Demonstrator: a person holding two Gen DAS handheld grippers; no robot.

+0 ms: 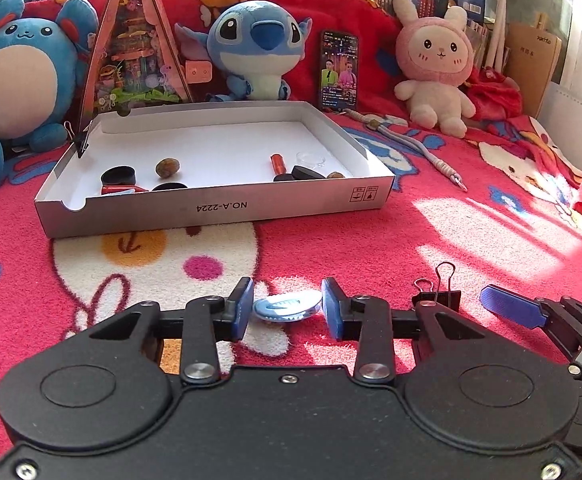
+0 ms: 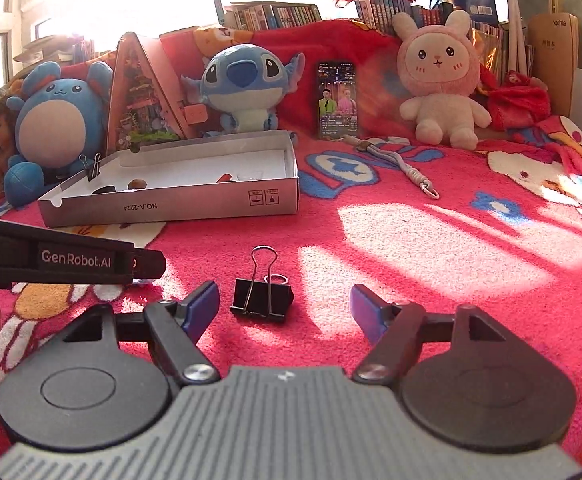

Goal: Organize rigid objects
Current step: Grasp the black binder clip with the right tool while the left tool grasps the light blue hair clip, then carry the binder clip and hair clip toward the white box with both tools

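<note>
Left gripper (image 1: 287, 310) low over the pink blanket (image 1: 371, 232), jaws partly open around a round blue-and-white badge (image 1: 287, 307) lying flat; blue pads just beside its edges, touching or not too hard to tell. Right gripper (image 2: 285, 310) with jaws wide open, holding nothing, a black binder clip (image 2: 262, 298) sitting on the blanket between them and clear of both pads. Same clip near the badge in the left view. Farther back, a white cardboard box (image 1: 219, 206) on the blanket, holding a brown stone (image 1: 167, 168), a red tube (image 1: 278, 164), black round lids (image 1: 119, 175) and a clear cup (image 1: 311, 159). Another clip (image 1: 82, 142) pinched on the box's left wall. Behind it, a blue plush (image 1: 259, 44), a pink bunny (image 1: 435, 68) and a phone (image 1: 339, 70) standing up
</note>
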